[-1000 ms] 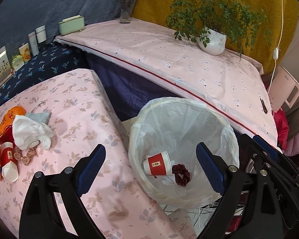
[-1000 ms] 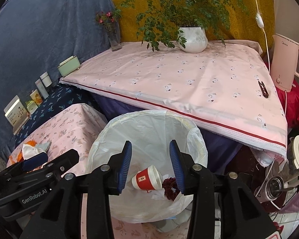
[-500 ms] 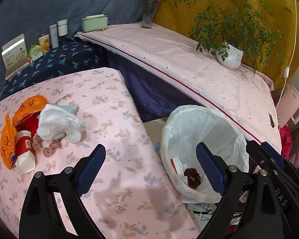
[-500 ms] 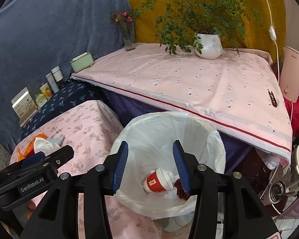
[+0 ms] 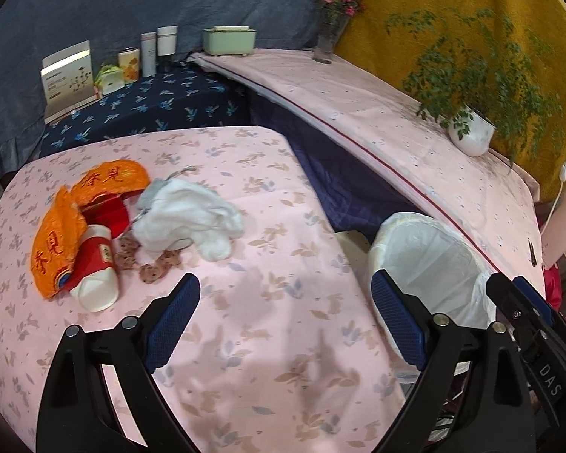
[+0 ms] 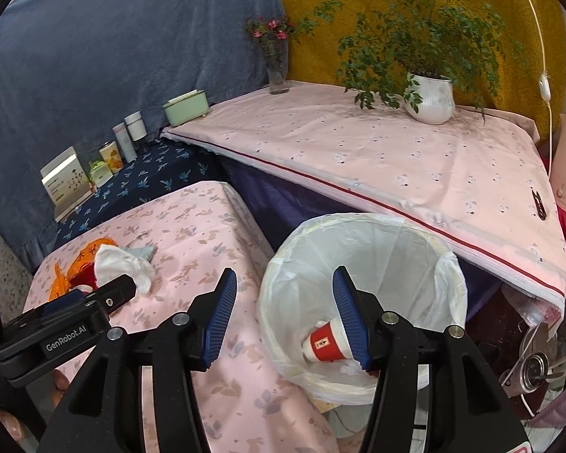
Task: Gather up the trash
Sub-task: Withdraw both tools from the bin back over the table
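1. Taking the bin as our landmark, we see the trash heap farthest to its left on the pink tabletop: an orange wrapper, with a red paper cup lying on its side against it.
2. Nearer the bin, a crumpled white tissue lies beside small brown crumbs.
3. Our left claw hangs over the tabletop just left of the bin, its blue pads spread wide and holding nothing.
4. Our right claw hangs at the bin's left rim, also spread and holding nothing.
5. Inside the bin lies another red cup.
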A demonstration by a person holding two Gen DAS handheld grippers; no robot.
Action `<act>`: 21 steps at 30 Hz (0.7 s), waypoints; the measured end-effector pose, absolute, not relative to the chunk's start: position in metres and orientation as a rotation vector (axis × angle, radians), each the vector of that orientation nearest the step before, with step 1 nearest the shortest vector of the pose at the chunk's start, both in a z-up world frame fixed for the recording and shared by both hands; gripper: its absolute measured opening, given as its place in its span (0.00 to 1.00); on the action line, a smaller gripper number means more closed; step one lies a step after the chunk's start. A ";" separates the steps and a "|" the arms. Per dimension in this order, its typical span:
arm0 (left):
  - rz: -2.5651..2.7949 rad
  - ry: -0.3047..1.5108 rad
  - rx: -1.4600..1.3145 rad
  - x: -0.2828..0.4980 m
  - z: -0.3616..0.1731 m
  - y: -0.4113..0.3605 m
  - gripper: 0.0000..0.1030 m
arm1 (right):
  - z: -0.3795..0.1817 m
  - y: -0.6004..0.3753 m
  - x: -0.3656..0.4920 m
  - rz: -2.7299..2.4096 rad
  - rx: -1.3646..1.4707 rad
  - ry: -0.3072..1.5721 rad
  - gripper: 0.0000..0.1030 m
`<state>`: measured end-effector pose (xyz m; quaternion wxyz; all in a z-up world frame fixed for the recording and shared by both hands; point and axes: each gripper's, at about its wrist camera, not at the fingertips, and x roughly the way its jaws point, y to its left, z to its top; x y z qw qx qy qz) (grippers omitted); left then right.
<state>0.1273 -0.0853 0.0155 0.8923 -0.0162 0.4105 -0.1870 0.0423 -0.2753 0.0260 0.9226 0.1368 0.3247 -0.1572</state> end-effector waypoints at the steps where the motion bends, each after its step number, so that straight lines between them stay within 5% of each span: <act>1: -0.377 0.854 -0.038 0.129 0.014 -0.080 0.85 | 0.026 -0.271 0.044 -0.317 0.278 0.669 0.51; 21: -0.162 0.867 -0.097 0.168 -0.006 0.036 0.85 | 0.013 -0.184 0.088 -0.185 0.208 0.732 0.51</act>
